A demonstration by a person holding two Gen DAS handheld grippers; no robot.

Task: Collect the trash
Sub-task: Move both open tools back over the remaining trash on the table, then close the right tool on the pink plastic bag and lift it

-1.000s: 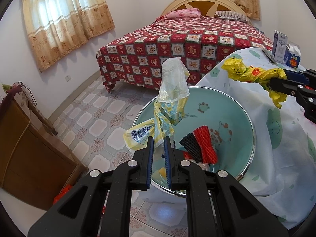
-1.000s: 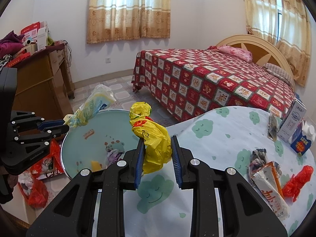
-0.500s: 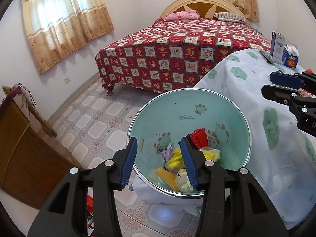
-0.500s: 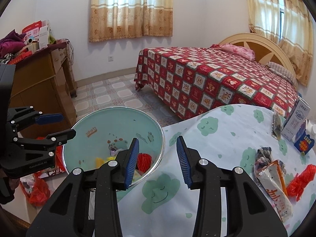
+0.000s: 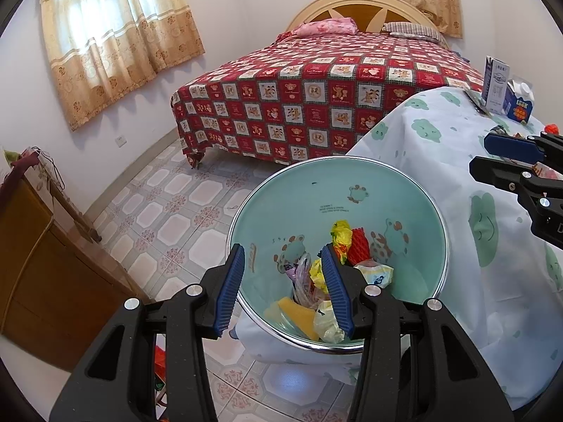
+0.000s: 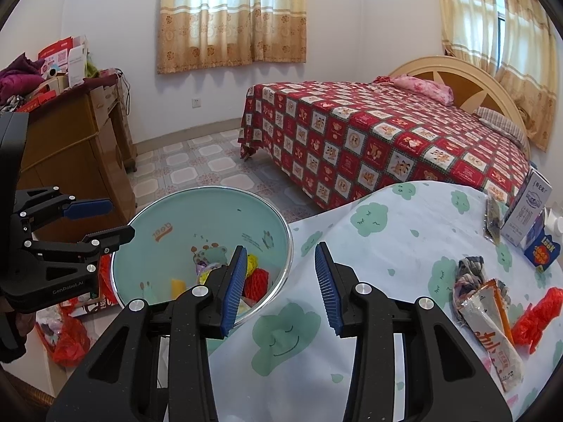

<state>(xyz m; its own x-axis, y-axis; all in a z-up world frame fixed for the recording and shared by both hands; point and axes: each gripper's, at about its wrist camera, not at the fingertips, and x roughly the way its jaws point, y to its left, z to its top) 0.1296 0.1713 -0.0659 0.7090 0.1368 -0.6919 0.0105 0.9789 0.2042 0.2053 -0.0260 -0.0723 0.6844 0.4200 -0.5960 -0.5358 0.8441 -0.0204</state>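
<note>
Both grippers hung over the bin with nothing in them. The left gripper (image 5: 285,283) sat above the open mouth of the bin (image 5: 441,242), its fingers spread apart and empty. The right gripper (image 6: 279,286) straddled the bin rim and the edge of the surface (image 6: 404,246), its fingers likewise spread and empty. The jaws of both had just been opening; no item lay between either pair.

Collected trash lay at the bottom of the bin: a yellow bag (image 5: 340,234), a red foam net (image 5: 359,251) and a pale crumpled bag (image 5: 374,271), among other scraps.

Trash not yet collected lay on the cloth-covered surface, at the right in the right wrist view: a long snack wrapper (image 6: 492,330), a red plastic bag (image 6: 538,316) just beside it, and a dark crumpled wrapper (image 6: 469,270) touching the snack wrapper's far end. Two cartons (image 6: 527,211) stood further back; whether they counted as trash could not be told.

Handling judgement: all three items were likely very light, soft and easily crushed. Film surfaces were probably slippery, so a pinch across a bunched fold or the middle of the wrapper would hold better than a flat edge. The red bag offered raised crumples that the fingers could close on without scraping the cloth.
</note>
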